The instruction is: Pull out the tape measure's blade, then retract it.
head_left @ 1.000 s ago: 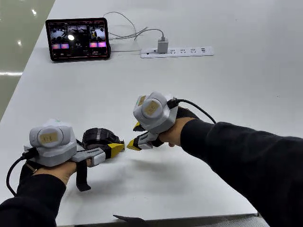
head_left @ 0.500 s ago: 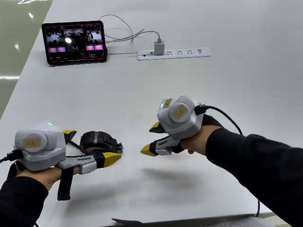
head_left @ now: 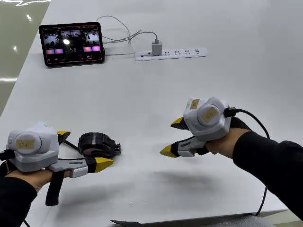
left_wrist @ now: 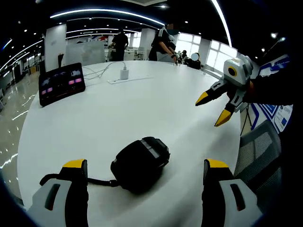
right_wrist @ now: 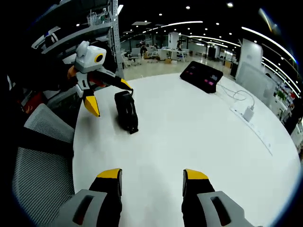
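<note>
Two open claws (head_left: 83, 149) (head_left: 172, 137), tape measure (head_left: 97, 143) ungripped.

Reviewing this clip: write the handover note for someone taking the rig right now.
Left claw: open, jaws either side of the tape measure, not touching it.
Right claw: open, empty, over the table to the right.
Tape measure lies on the table, no blade showing out.
Done: cannot tell. To do, likely: hold it, pull the blade, retract.
</note>
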A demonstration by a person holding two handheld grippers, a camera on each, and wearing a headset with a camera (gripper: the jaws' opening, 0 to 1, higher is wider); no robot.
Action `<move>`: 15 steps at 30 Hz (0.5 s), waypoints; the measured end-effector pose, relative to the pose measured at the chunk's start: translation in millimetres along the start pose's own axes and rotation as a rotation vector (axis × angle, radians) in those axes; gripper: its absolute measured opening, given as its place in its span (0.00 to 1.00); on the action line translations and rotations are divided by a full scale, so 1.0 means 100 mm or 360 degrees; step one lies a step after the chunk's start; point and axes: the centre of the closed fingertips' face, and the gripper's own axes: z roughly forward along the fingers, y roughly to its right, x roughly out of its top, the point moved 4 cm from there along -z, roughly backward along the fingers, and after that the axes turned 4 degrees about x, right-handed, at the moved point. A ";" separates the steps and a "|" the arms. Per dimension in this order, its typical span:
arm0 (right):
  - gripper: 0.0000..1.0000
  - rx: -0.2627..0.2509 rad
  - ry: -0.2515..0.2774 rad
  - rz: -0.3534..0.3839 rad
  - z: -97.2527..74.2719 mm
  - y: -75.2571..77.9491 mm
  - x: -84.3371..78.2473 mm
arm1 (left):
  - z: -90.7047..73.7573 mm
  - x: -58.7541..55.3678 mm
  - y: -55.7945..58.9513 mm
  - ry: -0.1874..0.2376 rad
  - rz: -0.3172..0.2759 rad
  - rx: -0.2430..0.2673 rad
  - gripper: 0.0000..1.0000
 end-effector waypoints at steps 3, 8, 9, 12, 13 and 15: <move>0.49 -0.0012 0.0005 0.0025 -0.06 0.01 -0.06 | -0.01 0.02 -0.03 0.0006 0.0007 0.0002 0.99; 0.51 -0.0037 0.0042 0.0065 -0.20 0.04 -0.13 | -0.04 0.03 -0.04 -0.0008 -0.0008 -0.0010 0.99; 0.51 -0.0037 0.0053 0.0072 -0.23 0.04 -0.13 | -0.05 0.02 -0.04 -0.0018 -0.0018 -0.0023 0.99; 0.52 -0.0057 0.0053 0.0078 -0.30 0.04 -0.20 | -0.09 0.05 -0.02 0.0018 0.0015 -0.0050 0.99; 0.53 -0.0061 0.0056 0.0078 -0.33 0.04 -0.22 | -0.09 0.04 -0.03 0.0006 0.0037 -0.0050 0.99; 0.54 -0.0069 0.0066 0.0109 -0.38 0.06 -0.27 | -0.11 0.03 -0.03 0.0002 0.0041 -0.0058 0.99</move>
